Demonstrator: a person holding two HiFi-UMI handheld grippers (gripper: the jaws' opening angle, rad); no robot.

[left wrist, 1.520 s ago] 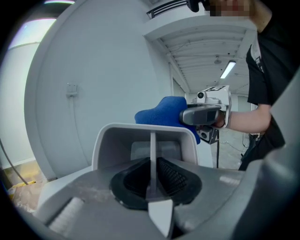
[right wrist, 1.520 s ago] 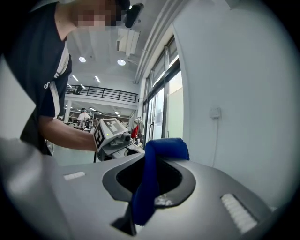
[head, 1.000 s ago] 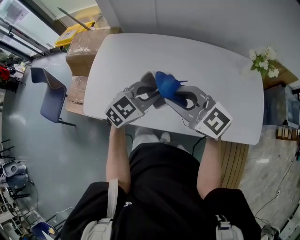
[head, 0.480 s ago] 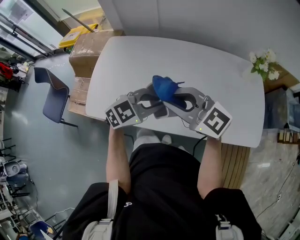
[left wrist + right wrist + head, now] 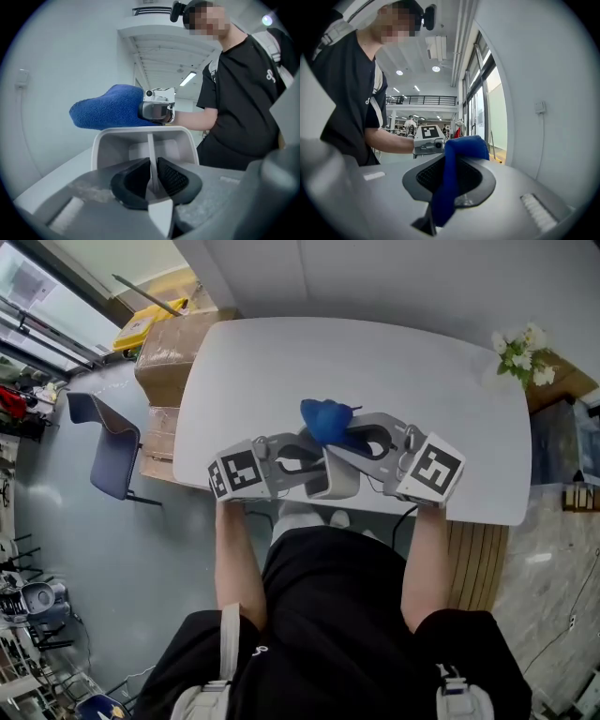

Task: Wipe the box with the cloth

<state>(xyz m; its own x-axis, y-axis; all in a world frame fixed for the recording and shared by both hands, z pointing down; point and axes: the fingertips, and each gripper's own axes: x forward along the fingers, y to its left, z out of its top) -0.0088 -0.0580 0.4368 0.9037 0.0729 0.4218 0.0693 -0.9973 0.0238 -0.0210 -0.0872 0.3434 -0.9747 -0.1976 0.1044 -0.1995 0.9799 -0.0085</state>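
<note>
My left gripper (image 5: 319, 474) is shut on the thin wall of a small white open box (image 5: 339, 482), held over the table's front edge. In the left gripper view the box wall (image 5: 149, 149) runs between the black pads (image 5: 174, 178), and the left gripper (image 5: 151, 177) holds it tight. A blue cloth (image 5: 325, 420) bunches just beyond the box, clamped in my right gripper (image 5: 343, 435). The cloth (image 5: 108, 112) hovers over the box's far rim. In the right gripper view the cloth (image 5: 457, 157) hangs between the jaws of the right gripper (image 5: 447, 180).
The white table (image 5: 422, 362) bears a bunch of white flowers (image 5: 518, 351) at its far right corner. Cardboard boxes (image 5: 169, 343) and a blue chair (image 5: 108, 442) stand on the floor to the left. A wall runs behind the table.
My left gripper has swung from pointing up-right to lying level, bringing the box toward the table's front edge. The right gripper with the cloth has shifted slightly left.
</note>
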